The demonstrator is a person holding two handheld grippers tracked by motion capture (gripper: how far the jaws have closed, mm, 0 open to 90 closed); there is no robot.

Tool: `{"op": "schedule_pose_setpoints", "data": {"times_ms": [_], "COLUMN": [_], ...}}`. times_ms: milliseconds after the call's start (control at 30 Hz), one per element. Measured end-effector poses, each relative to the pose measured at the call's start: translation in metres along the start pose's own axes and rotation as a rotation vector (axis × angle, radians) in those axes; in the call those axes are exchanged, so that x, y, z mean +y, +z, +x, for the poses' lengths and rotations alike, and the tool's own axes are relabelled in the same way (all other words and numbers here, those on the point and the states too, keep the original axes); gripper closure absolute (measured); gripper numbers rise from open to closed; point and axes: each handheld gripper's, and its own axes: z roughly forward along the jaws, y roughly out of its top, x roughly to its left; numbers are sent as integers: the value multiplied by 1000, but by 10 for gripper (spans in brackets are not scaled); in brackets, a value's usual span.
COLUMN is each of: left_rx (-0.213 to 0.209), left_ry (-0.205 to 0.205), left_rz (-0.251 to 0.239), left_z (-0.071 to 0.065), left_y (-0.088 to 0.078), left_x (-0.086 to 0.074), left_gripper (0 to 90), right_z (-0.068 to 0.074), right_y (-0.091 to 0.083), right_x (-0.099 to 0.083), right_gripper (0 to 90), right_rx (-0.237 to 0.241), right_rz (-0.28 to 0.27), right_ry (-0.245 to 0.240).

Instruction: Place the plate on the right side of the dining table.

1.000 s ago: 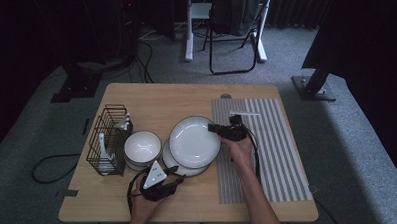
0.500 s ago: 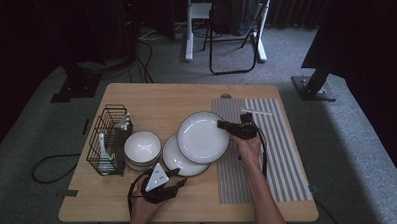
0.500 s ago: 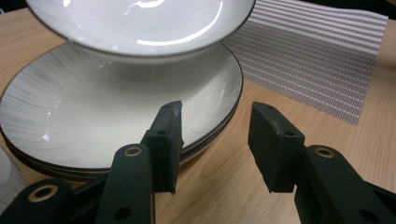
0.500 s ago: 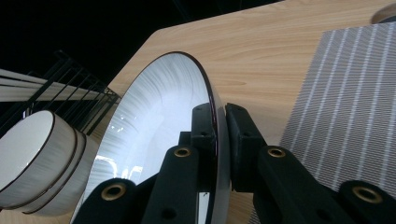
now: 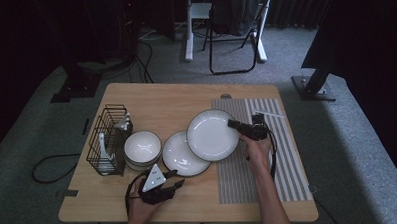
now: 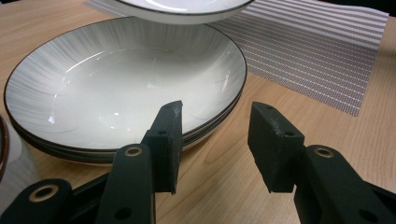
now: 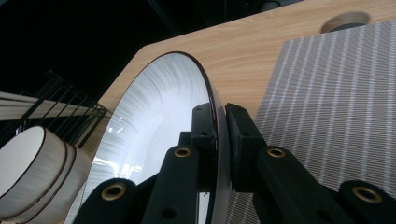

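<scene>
The right gripper [image 5: 234,124] clamps the lifted plate's [image 5: 212,135] rim; the striped mat [image 5: 283,154] lies directly beneath that gripper, and the left gripper [image 6: 215,135] is half open, empty.

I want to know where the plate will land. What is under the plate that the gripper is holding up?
Under the lifted plate, pinched by the right gripper, sit part of the stacked plates, the striped mat and the wooden table. What lies beneath its middle is covered.

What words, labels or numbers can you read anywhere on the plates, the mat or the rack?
None: no print shows on the held plate, the stacked plates, the striped mat, the bowls or the wire rack.
</scene>
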Motion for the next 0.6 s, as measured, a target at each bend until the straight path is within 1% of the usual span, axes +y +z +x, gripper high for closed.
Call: {"op": "schedule_pose_setpoints", "data": {"times_ms": [167,267,400,467,500,600], "left_rx": [-2,1,10,9,9,4], "left_ry": [10,8,17,24,28,35], "left_rz": [0,-1,-4,-10,-10,-3], "left_z": [-1,-1,-1,-2,-3,-4], "left_y": [-4,-6,-8,-7,-7,-5], "left_x": [-2,-3,-4,-4,-4,-4], "left_gripper": [563,563,567,577,577,576], "right_z": [-9,-13,-21,-25,-29,-33], "right_y": [-11,-16,-25,-29,-34,-38], "right_x": [0,0,-1,-1,-2,-2], "right_gripper": [834,833,834,834,833,834], "right_rx": [-21,-27,-45,-58,-71,-81], "right_rz": [-19,-27,-43,-53,-62,-71], "right_ry": [16,24,41,49,59,66]}}
